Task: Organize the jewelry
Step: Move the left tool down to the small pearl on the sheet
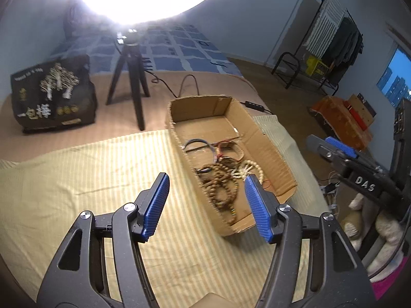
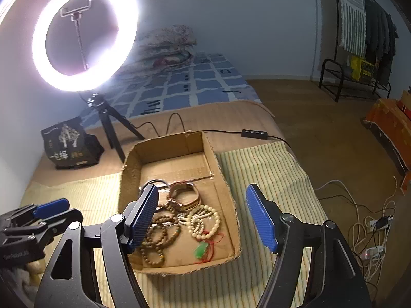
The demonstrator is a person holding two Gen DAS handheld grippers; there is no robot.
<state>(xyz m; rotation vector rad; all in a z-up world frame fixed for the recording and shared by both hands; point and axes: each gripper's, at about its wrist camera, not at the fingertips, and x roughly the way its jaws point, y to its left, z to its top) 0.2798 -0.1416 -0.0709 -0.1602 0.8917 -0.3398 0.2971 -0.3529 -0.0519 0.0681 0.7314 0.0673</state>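
Lying heaped at the near end of the cardboard box (image 2: 221, 179), the bead bracelets (image 2: 159, 233) sit just ahead of and below both grippers. The right gripper (image 2: 203, 218) frames them more squarely than the left gripper (image 1: 206, 197), which sits off to their left. Both stand with jaws apart, holding nothing.

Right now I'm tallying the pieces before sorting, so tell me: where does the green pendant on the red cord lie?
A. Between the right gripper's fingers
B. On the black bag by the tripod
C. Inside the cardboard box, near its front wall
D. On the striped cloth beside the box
C: the green pendant lies on the floor of the cardboard box, close to the near wall, below the cream bead bracelet.
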